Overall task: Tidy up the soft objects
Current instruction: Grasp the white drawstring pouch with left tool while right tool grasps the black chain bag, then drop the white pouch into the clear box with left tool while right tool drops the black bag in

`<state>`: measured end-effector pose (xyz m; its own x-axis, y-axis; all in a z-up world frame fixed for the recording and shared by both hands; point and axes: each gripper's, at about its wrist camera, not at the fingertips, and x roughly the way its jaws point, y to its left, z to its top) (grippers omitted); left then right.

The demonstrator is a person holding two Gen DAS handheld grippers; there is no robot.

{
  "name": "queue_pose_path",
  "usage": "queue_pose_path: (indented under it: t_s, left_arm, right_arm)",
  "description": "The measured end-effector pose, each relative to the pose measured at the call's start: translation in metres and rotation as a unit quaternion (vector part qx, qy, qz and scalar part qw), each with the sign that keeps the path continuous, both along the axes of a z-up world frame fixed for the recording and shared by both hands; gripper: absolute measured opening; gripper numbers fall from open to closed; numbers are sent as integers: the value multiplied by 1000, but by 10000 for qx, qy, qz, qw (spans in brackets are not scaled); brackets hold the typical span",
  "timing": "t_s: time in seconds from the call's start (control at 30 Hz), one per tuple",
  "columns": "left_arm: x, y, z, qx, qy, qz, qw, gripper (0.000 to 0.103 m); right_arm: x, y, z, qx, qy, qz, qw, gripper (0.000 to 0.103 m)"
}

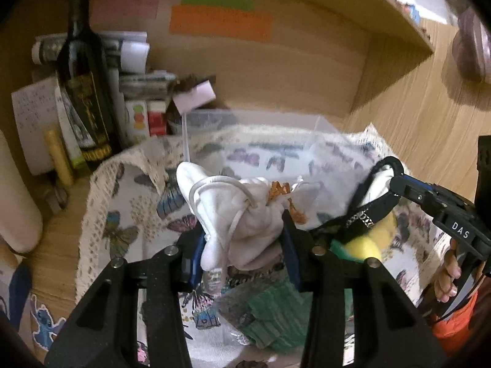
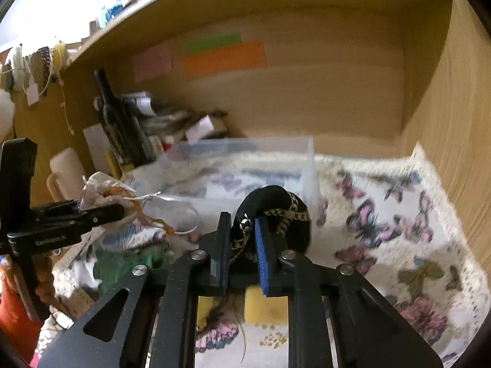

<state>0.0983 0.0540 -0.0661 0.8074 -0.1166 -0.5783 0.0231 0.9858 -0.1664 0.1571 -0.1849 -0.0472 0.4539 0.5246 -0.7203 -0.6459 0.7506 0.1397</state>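
- Over the butterfly cloth (image 2: pixel 399 214), in front of the clear bin (image 2: pixel 245 153), both grippers carry loads.
- The left gripper (image 1: pixel 242 230) clamps one white pouch (image 1: pixel 233 208); the right gripper (image 2: pixel 242 230) pinches one black patterned band (image 2: pixel 276 211).
- The bin looks empty, so I judge sorting barely begun.
- Left on the cloth: one green cloth (image 1: pixel 273 316), one yellow sponge (image 2: pixel 265 306).
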Motion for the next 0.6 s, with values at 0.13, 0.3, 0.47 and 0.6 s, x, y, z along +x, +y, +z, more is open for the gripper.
queue_pose_path:
  t_s: [0.13,0.3,0.47,0.6]
  left_arm:
    - [-2,4,17,-29,-243,96,9997,43]
    - [0,10,38,-86,-540,193,9983,43]
    - [10,11,51,-124,-675,245,9973,43]
    - [25,10,57,-130,-684,235,9973,43]
  right_arm:
    - [-1,6,14,74,-201,90,9997,12]
    - [5,11,34,226,-461,124,9986,12]
    - [11,20,51,310,-758,165,9965,12]
    - [20,34,62,295,-1032,235,9939,12]
